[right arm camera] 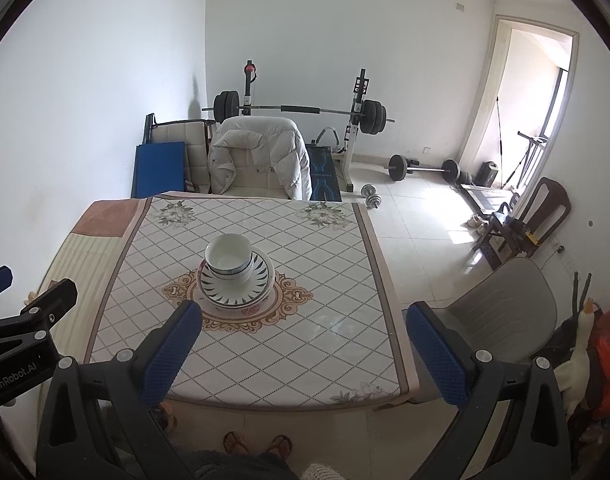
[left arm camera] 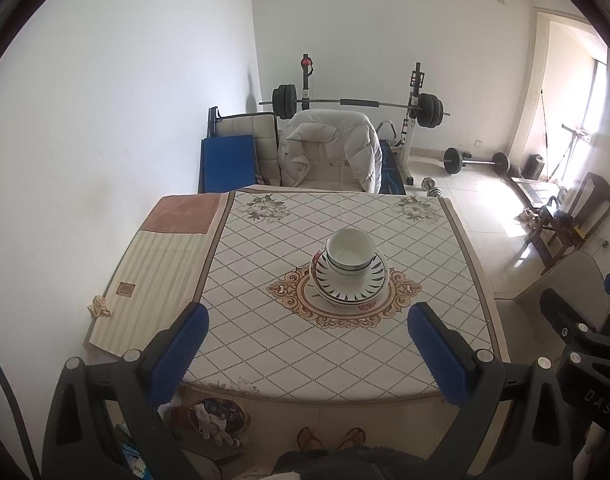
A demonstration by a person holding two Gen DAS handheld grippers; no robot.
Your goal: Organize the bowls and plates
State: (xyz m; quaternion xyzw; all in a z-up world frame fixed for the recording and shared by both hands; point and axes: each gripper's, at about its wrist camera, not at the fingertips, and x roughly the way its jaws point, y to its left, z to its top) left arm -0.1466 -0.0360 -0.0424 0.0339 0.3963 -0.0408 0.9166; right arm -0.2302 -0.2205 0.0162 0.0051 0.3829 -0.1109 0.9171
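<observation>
We held both grippers back at the near edge of the desk [left arm camera: 445, 264], fingers spread and empty. The stacked bowls [left arm camera: 350, 254] and plates [left arm camera: 349, 280] sat mid-desk — ahead of the left gripper [left arm camera: 307, 344], ahead-left of the right gripper [right arm camera: 303, 344] — so left seemed nearer.

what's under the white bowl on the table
The white bowl sits in a second bowl with a dark band, on a plate with dark leaf marks, over a floral dish. Anything between them is covered.
</observation>
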